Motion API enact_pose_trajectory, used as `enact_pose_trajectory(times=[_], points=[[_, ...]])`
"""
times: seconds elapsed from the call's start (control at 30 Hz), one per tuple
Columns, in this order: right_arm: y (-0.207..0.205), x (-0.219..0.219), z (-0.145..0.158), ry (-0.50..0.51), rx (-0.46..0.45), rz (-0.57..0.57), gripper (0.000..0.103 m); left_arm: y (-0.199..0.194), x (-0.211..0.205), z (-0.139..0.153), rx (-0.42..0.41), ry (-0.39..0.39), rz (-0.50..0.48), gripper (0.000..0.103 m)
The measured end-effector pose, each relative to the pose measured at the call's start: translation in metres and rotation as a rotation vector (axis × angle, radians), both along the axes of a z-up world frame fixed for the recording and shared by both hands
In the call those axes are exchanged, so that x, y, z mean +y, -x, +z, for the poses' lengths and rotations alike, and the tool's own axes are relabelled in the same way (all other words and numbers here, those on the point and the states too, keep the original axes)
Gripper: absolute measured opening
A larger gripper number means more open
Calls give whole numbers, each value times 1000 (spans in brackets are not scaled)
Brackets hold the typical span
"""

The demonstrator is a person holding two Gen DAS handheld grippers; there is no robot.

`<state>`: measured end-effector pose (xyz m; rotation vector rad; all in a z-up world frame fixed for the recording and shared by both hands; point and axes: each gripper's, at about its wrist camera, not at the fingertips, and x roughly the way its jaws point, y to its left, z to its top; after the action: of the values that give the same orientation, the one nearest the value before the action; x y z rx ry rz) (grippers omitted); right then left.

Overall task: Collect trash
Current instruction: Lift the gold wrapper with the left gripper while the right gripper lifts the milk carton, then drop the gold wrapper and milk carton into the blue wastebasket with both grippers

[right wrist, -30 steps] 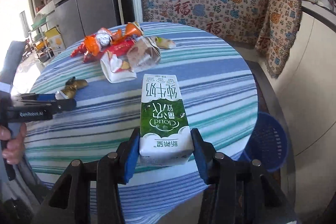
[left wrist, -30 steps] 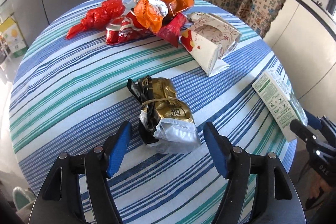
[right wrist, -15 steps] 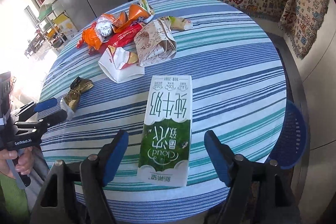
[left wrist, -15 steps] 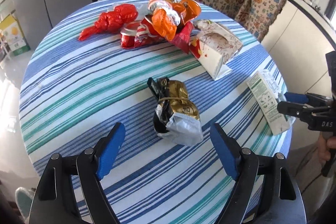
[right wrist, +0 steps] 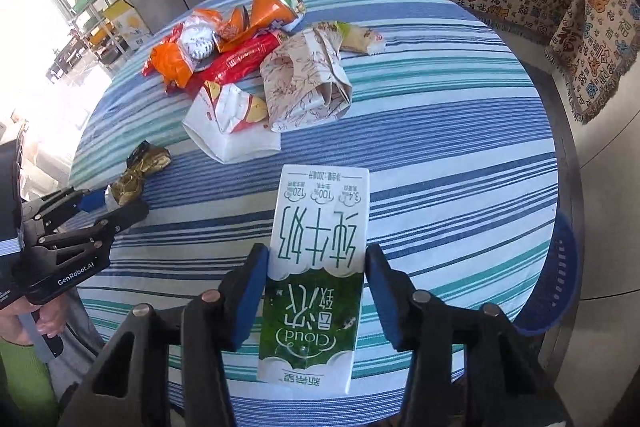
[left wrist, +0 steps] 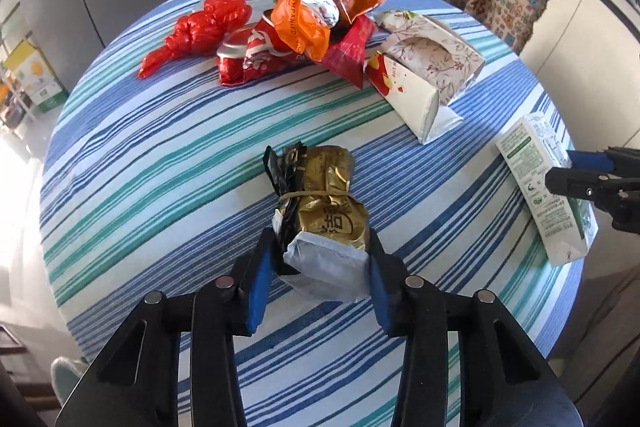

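Striped tablecloth (left wrist: 168, 163) | crumpled gold wrapper (left wrist: 324, 211) | green-white milk carton (right wrist: 316, 267)

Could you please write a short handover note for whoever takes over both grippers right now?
Left gripper: jaws have just been closing, pads now against the gold wrapper bundle, which lies on the striped table.
Right gripper: jaws have just been closing, pads now against the milk carton, lying flat near the table edge.
Blue basket: beside the table, to the right.
Done: both pieces gripped; nothing visibly binned.
Left: drop both, probably into the basket, then clear the far heap: red bag, orange wrappers, paper bags.
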<state>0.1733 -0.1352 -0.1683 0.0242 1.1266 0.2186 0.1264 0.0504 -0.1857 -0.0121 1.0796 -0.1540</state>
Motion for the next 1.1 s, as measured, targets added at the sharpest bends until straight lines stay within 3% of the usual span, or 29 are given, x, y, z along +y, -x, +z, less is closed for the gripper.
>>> enact_pose_trajectory(times=[0.2,0.4,0.67,0.83,1.1], points=[[11,-12,22,-39,-73,-17,50,15,-5,23,-58,53,-13,41],[22,-55,37,-78,-140,-87,50,21,-46,49,-108,99,-86,42],[38,-149,51,-66,-201,-252,50,1,-144,76,-138,190,-213,42],[47,-232,49,-17,-220,-399,50,-12,-224,83,-137,220,-330,42],[30,-318,28,28,-225,-509,50,-36,-333,60,-105,252,-441,42]])
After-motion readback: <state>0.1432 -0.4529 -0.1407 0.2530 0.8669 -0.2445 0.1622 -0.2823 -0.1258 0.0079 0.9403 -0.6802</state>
